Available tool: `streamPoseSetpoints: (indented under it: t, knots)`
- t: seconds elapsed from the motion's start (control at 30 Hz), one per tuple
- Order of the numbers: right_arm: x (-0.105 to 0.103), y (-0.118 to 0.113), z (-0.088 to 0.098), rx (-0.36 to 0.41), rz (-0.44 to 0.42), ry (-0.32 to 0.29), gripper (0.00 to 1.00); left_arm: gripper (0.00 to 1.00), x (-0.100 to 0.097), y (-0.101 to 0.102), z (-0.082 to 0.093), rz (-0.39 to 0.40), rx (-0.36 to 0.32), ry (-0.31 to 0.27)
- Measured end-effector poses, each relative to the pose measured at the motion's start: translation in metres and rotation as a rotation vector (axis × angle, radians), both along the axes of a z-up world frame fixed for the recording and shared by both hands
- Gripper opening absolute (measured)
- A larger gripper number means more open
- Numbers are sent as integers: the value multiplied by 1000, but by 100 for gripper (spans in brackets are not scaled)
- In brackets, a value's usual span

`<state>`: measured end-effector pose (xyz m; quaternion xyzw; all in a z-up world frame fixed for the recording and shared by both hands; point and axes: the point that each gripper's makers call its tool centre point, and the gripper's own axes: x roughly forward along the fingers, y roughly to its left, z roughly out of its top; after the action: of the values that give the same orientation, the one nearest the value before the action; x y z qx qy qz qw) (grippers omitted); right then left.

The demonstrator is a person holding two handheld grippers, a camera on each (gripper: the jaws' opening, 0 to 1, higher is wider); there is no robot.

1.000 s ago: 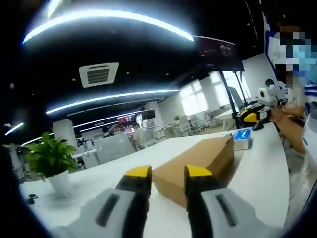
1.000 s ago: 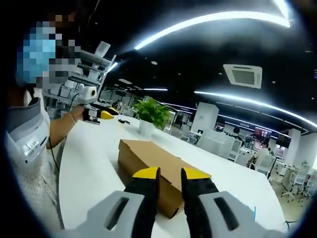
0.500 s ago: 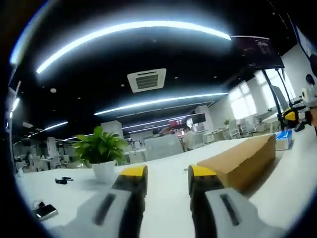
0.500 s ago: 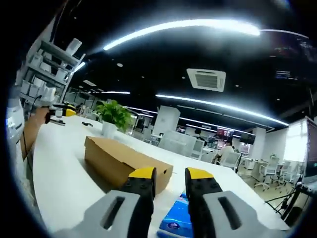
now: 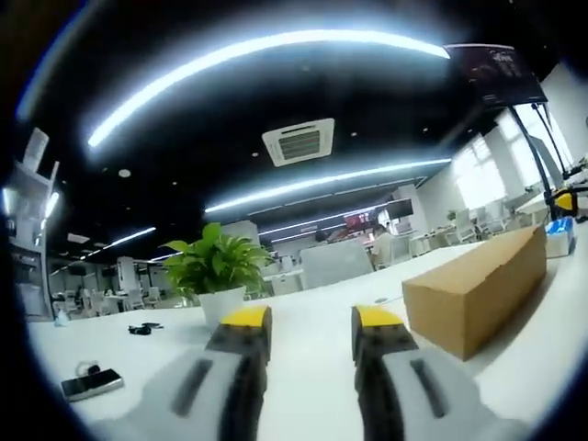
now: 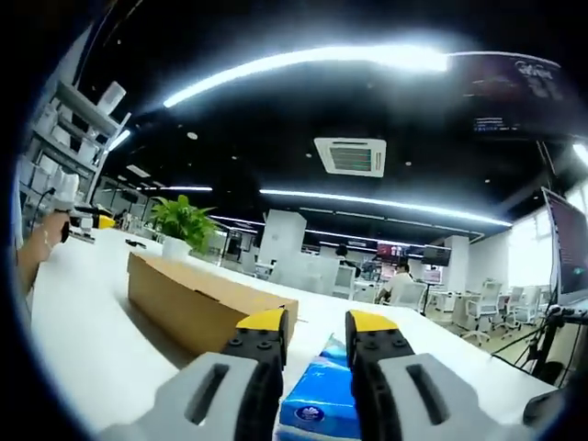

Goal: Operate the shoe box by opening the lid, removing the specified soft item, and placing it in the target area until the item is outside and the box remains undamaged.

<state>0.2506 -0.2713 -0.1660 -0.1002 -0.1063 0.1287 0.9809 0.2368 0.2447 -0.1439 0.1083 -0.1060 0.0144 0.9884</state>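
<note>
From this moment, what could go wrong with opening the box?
The box is shut, and neither claw touches it. The right claw points at a blue tissue pack beside the box and might nudge it. The left claw aims past the box end, toward the plant, so its approach may miss.

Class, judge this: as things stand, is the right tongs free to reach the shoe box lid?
Probably yes: the right tongs are open, the shoe box is closed just left, tissue pack below.
</note>
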Motion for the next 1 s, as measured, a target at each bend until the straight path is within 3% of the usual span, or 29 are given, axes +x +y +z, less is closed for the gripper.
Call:
streamPoseSetpoints:
  t: [0.1, 0.27, 0.43, 1.0]
  knots:
    - [0, 3, 0, -28, -7, -6, 27, 36, -2, 2, 2, 25, 25, -23]
    - [1, 7, -2, -44, 5, -6, 27, 36, 0, 7, -3, 29, 19, -9]
    - [2, 4, 0, -64, -35, -22, 27, 37, 3, 8, -3, 38, 31, -11]
    - [6, 1, -7, -114, -58, -9, 28, 39, -1, 1, -3, -34, -28, -48]
